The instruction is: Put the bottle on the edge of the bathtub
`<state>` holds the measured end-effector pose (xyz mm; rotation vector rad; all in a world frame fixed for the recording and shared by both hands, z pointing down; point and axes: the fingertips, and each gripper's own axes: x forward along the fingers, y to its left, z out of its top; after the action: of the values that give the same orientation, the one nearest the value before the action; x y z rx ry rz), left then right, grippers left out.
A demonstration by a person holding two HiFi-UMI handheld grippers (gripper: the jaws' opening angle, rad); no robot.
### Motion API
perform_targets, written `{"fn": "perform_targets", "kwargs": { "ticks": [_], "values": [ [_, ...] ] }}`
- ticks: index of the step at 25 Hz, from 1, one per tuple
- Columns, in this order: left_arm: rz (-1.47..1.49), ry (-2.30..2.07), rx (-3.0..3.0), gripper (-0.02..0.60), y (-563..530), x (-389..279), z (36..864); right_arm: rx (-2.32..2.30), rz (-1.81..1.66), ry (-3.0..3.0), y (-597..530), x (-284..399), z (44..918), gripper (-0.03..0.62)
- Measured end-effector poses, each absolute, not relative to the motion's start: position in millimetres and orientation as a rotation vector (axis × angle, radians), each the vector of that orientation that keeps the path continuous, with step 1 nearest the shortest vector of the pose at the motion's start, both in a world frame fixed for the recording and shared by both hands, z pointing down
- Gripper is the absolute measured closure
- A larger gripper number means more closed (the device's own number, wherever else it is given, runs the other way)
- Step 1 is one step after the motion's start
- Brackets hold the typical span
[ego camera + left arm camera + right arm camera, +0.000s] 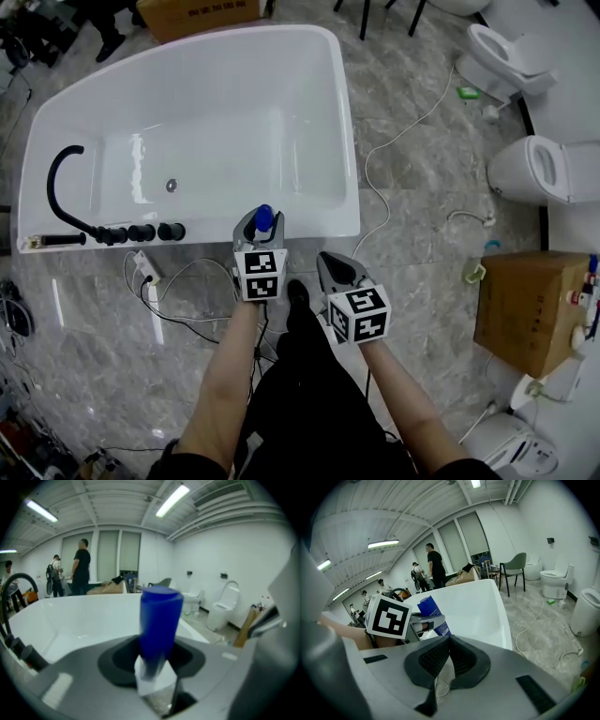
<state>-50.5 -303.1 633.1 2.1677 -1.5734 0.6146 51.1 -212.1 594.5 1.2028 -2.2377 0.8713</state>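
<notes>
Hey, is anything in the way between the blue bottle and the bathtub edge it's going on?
Nothing visible. The left gripper holds the bottle at the near rim of the bathtub, and that stretch is bare. The black faucet and knobs sit farther left along it.

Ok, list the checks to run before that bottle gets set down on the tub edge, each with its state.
1. Grip: the left gripper has its fingers closed on the blue bottle. Ok.
2. Position: the head view shows the bottle above the near rim of the bathtub. Ok.
3. Upright: the bottle leans in the right gripper view. Not ok.
4. Bottle base touching the rim: cannot tell.
5. Right gripper: shut, empty, off to the side over the floor. Ok.
6. Faucet knobs: further left along the rim, clear of the bottle. Ok.
</notes>
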Motion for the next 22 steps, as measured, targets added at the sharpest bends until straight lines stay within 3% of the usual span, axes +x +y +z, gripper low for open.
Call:
{"fn": "perform_targets", "kwargs": {
  "ticks": [9, 22],
  "values": [
    [0.622, -1.554, 2.124, 0.345, -299, -51, 641, 1.195, 0.877, -2.241, -212, 51, 594, 0.591],
    [0.658, -1.521, 2.057, 0.353, -269, -65, 647, 1.203, 0.860, -2.257, -204, 48, 587, 0.591]
  ]
}}
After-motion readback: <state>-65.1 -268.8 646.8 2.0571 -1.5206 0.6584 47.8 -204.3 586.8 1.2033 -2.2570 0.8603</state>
